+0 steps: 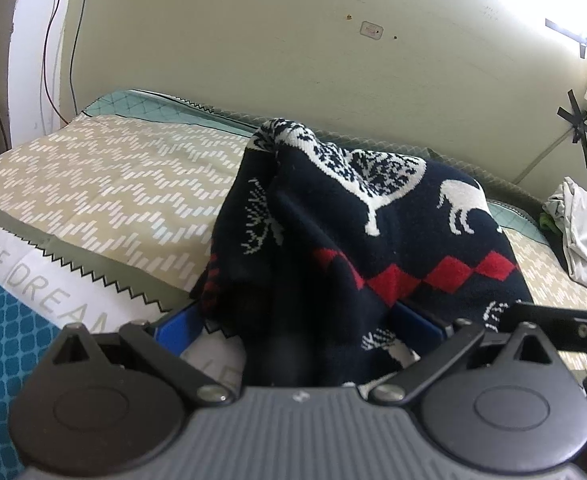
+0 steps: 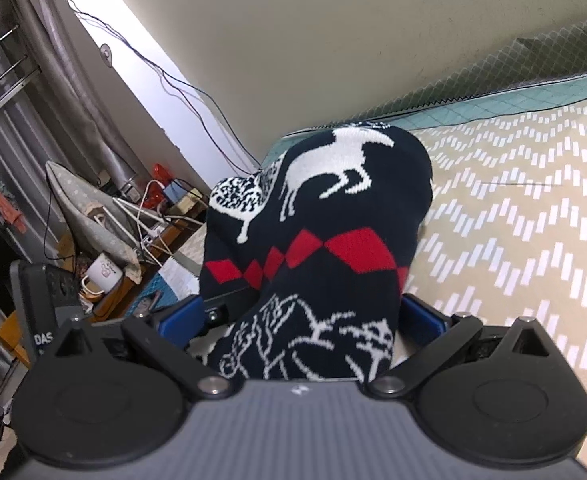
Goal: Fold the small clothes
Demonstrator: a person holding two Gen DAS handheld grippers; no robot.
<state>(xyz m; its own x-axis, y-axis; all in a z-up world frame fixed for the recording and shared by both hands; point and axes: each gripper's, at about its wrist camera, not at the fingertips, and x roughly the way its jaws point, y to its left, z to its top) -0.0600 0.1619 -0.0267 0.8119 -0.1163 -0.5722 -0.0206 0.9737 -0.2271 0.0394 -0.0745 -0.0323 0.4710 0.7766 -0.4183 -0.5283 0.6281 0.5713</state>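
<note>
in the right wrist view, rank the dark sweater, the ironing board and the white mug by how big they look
1. dark sweater, close to the camera, so its lead is partly nearness.
2. ironing board.
3. white mug.

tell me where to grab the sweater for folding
Grip the sweater at its near edge, coming in low from the front. It is bunched into a tall hump on the bed, and only that near edge lies between the wide jaws of both grippers.

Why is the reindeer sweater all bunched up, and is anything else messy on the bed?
The dark sweater is heaped in a lump, not flat, draped between both tools' wide-apart blue fingers. A crumpled white cloth lies by the wall on the bed cover. Nothing looks torn.
</note>
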